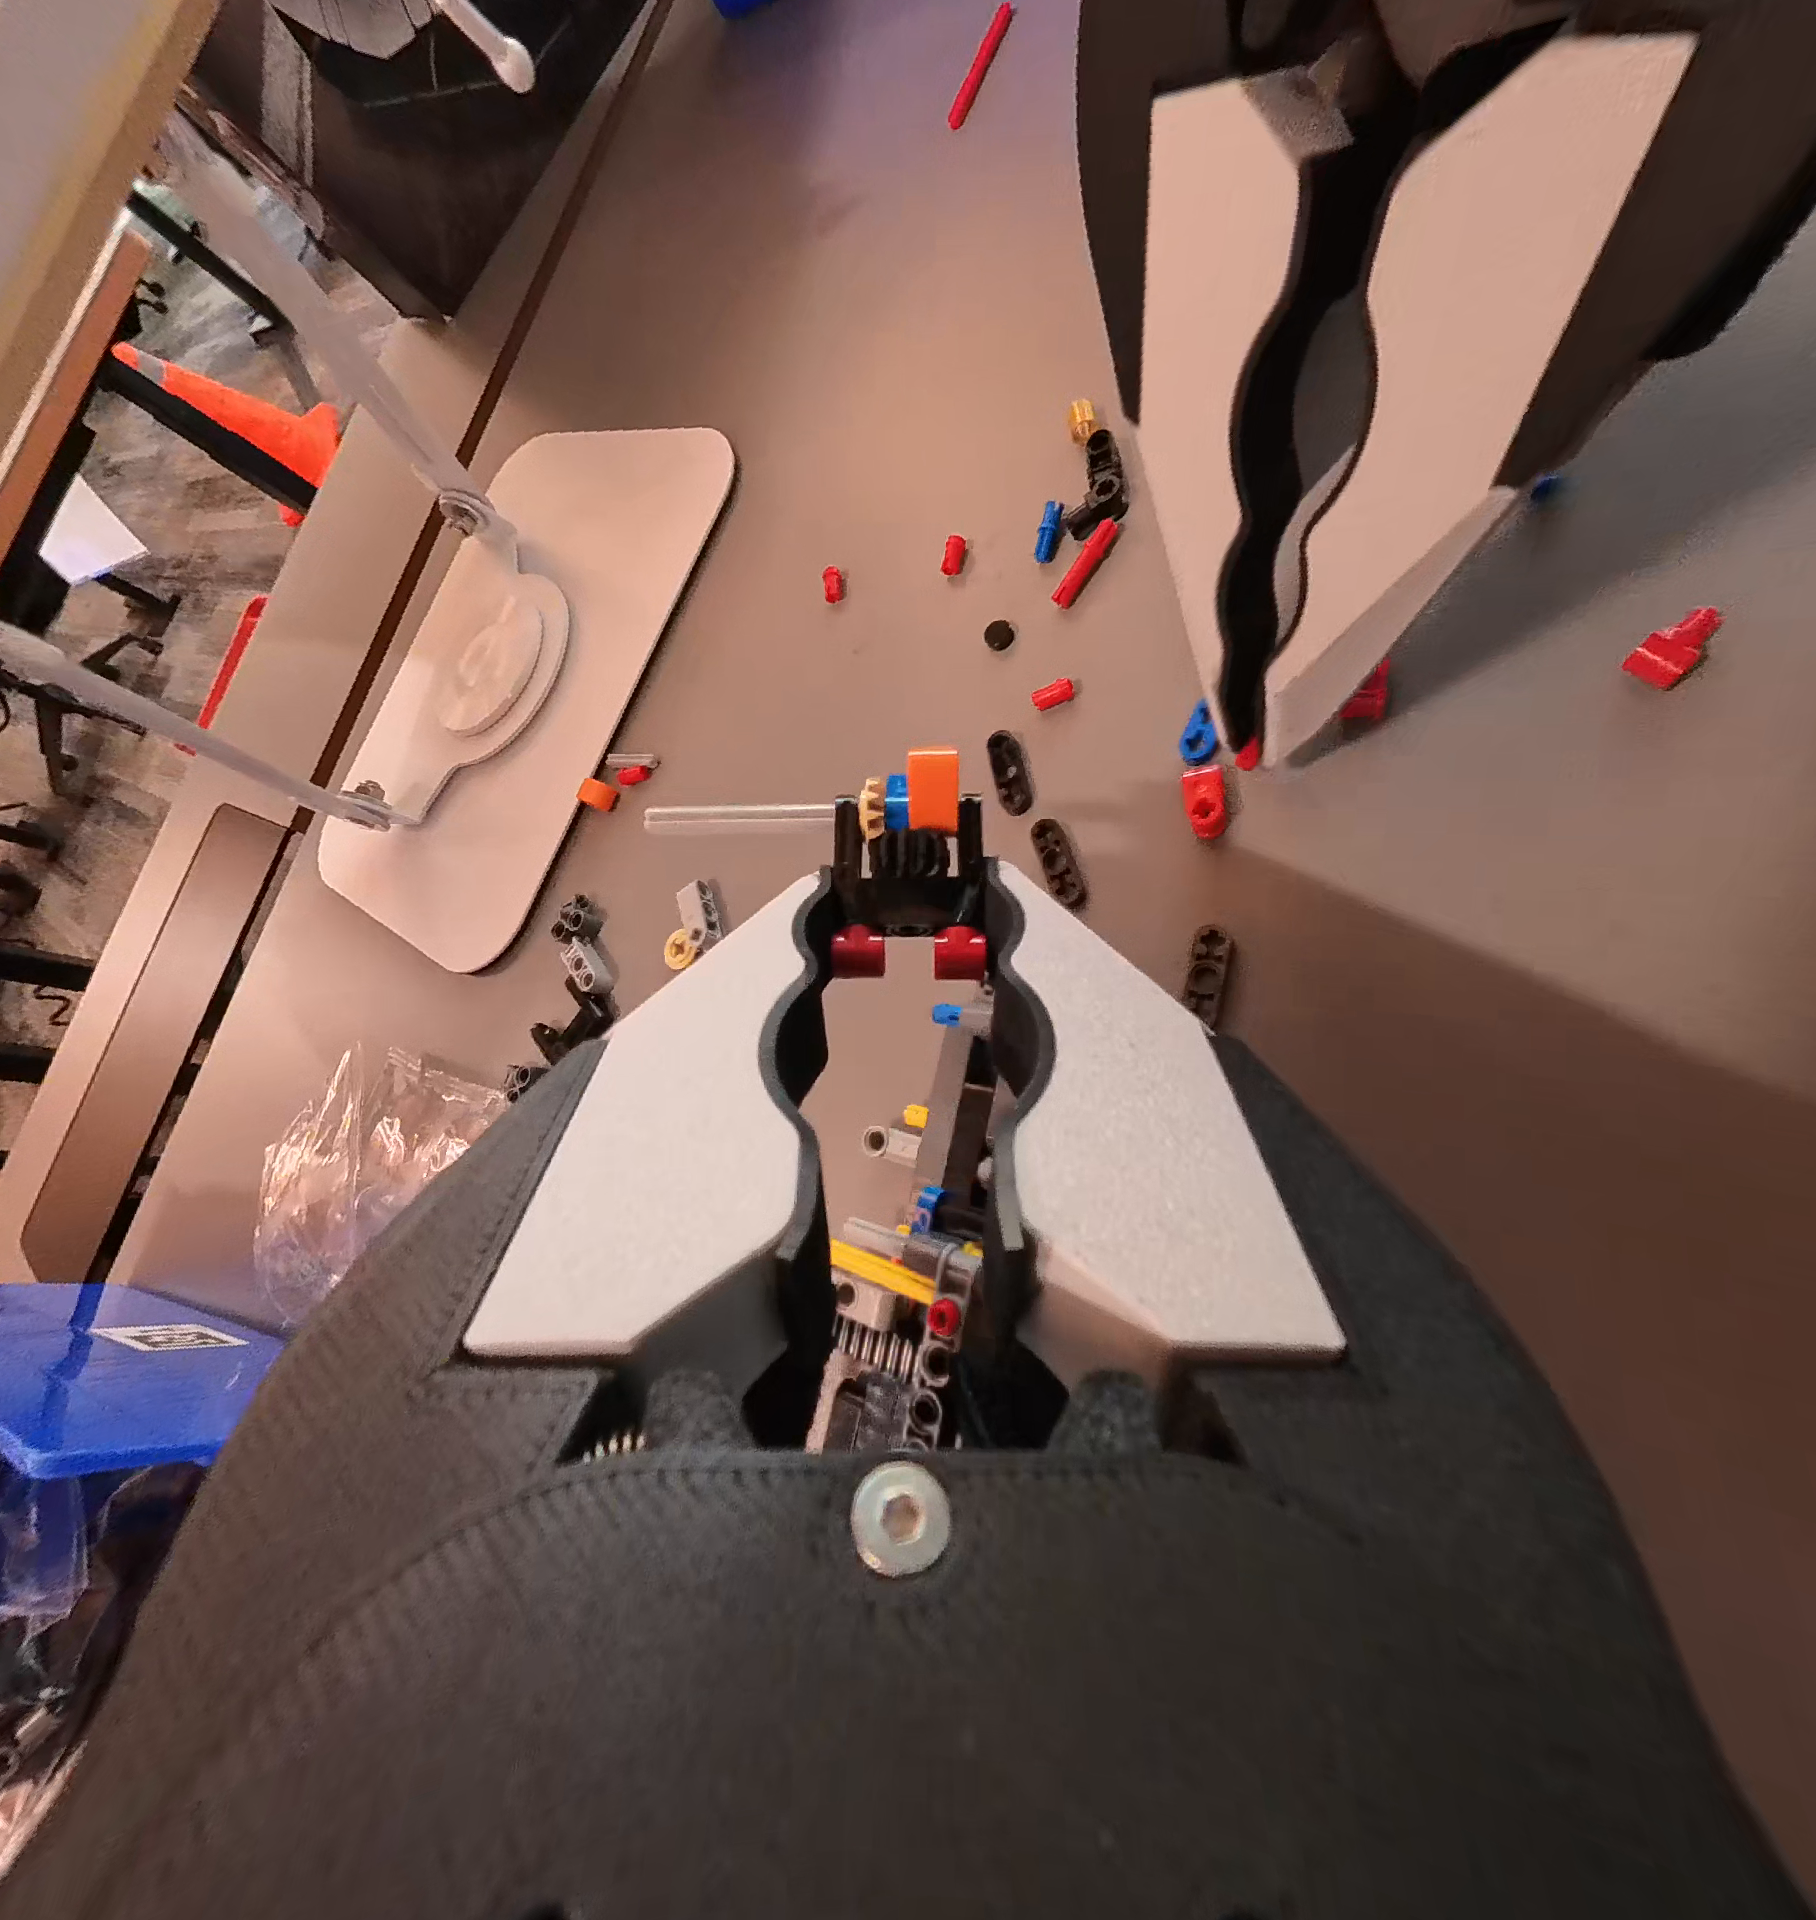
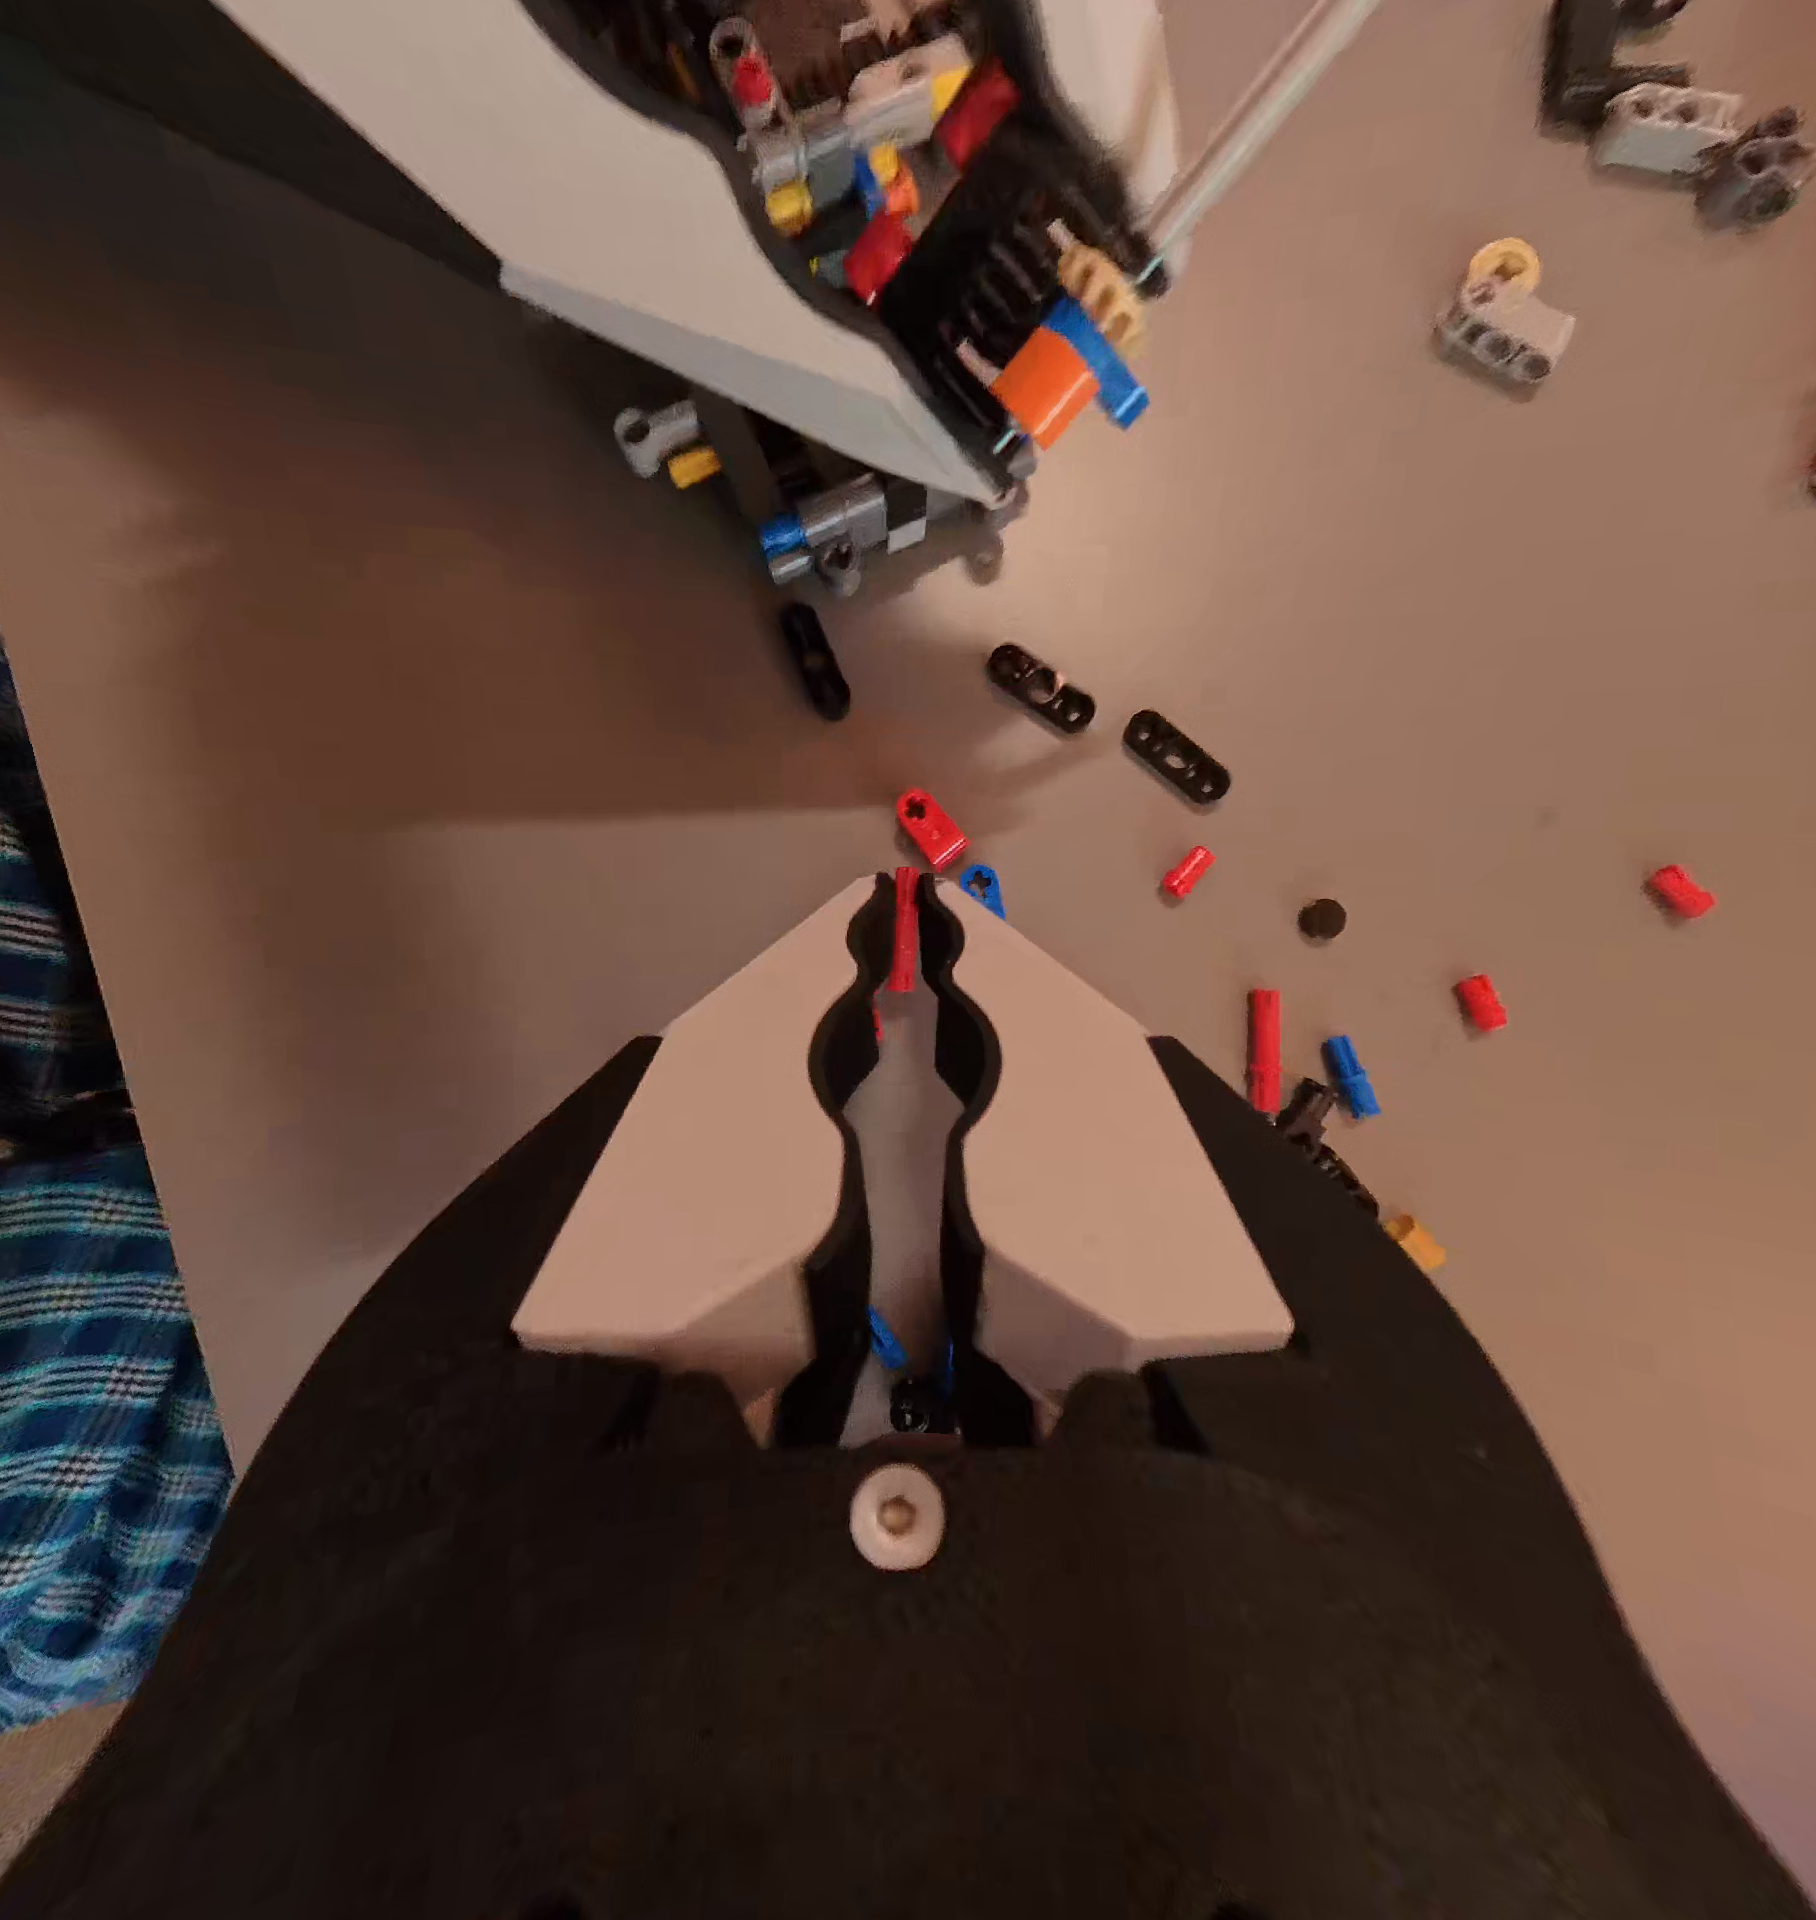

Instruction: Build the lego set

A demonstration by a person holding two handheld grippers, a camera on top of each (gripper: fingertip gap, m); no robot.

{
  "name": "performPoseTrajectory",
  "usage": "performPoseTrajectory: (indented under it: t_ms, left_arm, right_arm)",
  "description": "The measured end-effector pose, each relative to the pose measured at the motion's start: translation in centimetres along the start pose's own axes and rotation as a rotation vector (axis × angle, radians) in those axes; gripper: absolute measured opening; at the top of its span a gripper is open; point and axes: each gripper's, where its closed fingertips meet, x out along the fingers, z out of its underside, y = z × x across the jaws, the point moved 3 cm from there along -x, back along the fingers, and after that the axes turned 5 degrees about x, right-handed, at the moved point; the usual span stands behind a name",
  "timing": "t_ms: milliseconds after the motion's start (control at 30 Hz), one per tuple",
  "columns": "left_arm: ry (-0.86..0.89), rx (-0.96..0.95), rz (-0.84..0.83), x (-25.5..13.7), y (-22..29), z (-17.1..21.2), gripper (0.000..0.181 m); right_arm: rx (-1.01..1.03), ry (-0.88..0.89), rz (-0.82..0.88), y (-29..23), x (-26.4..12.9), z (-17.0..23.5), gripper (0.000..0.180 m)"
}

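Over the grey table (image 1: 1506, 1039), my left gripper (image 1: 909, 914) clamps the partly built lego model (image 1: 909, 862) between its tips, held up off the surface. My right gripper (image 2: 906, 904), nearly closed, pinches a small red pin (image 2: 904, 930) above scattered loose pieces (image 2: 1174, 753).

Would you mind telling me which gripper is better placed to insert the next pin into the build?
Right. The right gripper already pinches a red pin, while the left gripper is clamped on the lego assembly, steadying it.
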Motion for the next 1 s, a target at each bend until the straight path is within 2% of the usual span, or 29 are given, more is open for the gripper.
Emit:
performPoseTrajectory:
  t_ms: [100, 267, 500, 633, 833, 1000]
  left_arm:
    - [0.003, -0.016, 0.007, -0.1, -0.1, 0.1, 0.025]
    - [0.027, -0.013, 0.047, -0.1, 0.8, -1.1, 0.025]
    - [-0.040, 0.077, 0.295, 0.4, 7.0, -2.3, 0.024]
    - [-0.067, 0.065, 0.362, 1.0, 8.9, -2.0, 0.026]
    - [-0.034, -0.030, 0.315, 0.8, 7.4, -2.6, 0.055]
    - [0.167, -0.100, 0.134, -0.4, 4.5, -6.6, 0.051]
  right_arm:
    - [0.089, 0.137, -0.019, 0.7, -1.3, -1.4, 0.001]
    - [0.412, 0.484, -0.174, 2.2, -4.2, -3.9, 0.001]
    - [0.462, 0.528, -0.174, 1.5, -5.5, -2.3, 0.000]
    - [0.492, 0.550, -0.182, 1.3, -6.1, -1.0, 0.001]
    - [0.581, 0.658, -0.253, 1.1, -7.0, -1.0, 0.000]
    - [0.741, 0.860, -0.381, 0.9, -7.7, -2.0, 0.000]
